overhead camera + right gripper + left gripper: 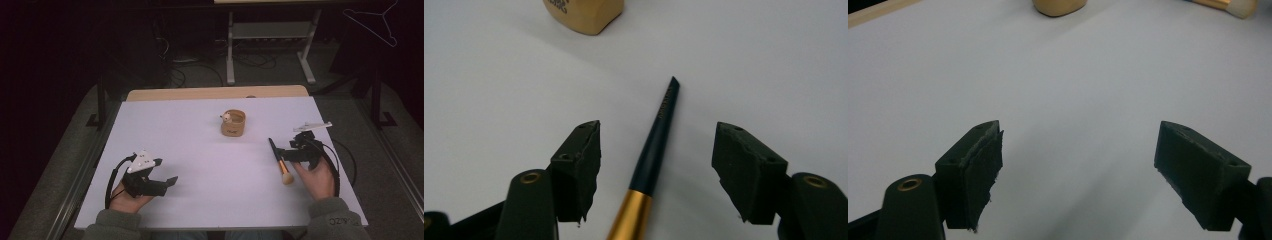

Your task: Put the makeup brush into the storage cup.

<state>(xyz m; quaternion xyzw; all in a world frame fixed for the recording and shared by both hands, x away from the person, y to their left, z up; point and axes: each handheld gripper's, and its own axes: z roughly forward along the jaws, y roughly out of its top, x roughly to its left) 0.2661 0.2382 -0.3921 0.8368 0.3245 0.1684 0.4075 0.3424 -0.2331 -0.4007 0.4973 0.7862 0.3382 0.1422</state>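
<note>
Brush [655, 145] flat between the spread right tongs [656, 167], untouched.

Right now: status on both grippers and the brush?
Left gripper open over bare table. Right gripper open, fingers either side of the brush handle, not closed on it. Brush flat on the table. Cup further back, out of the way.

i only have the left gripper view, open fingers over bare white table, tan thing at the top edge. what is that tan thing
Observer: A short round tan holder, standing mid-table in the high view with a small white item at its rim.
Operator: where is the right gripper
Observer: The right gripper is open, its fingers either side of a makeup brush.
Operator: which way does the brush lie
Observer: Dark handle tip toward the holder, bristle head toward the person.
</note>
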